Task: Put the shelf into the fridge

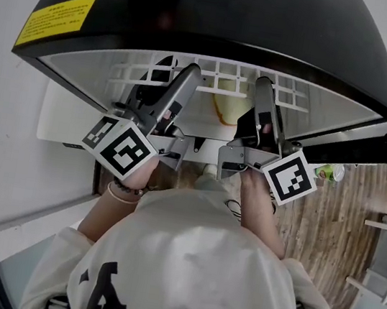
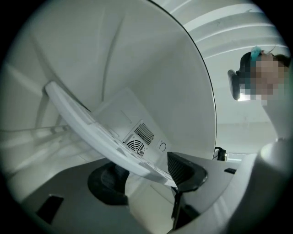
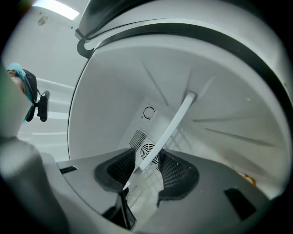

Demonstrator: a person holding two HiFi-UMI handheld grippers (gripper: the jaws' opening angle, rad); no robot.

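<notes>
The white lattice shelf [image 1: 219, 81] lies in the mouth of the black-topped fridge [image 1: 237, 19]. My left gripper [image 1: 169, 72] reaches into the opening and is shut on the shelf's left part. My right gripper [image 1: 265, 90] is shut on its right part. In the left gripper view the shelf [image 2: 91, 125] runs tilted across the white interior, its near edge pinched at the left gripper [image 2: 144, 172]. In the right gripper view the shelf's rim [image 3: 169, 130] slants up from the right gripper [image 3: 143, 170]. The shelf's far edge is inside the cavity.
A fan vent [image 2: 136, 146] and a round dial sit on the fridge's rear wall. A yellow label [image 1: 57, 18] is on the fridge top. The open door [image 1: 354, 150] stands at the right with a green item [image 1: 330, 172]. Wooden floor [image 1: 328, 222] lies below; a white wall is left.
</notes>
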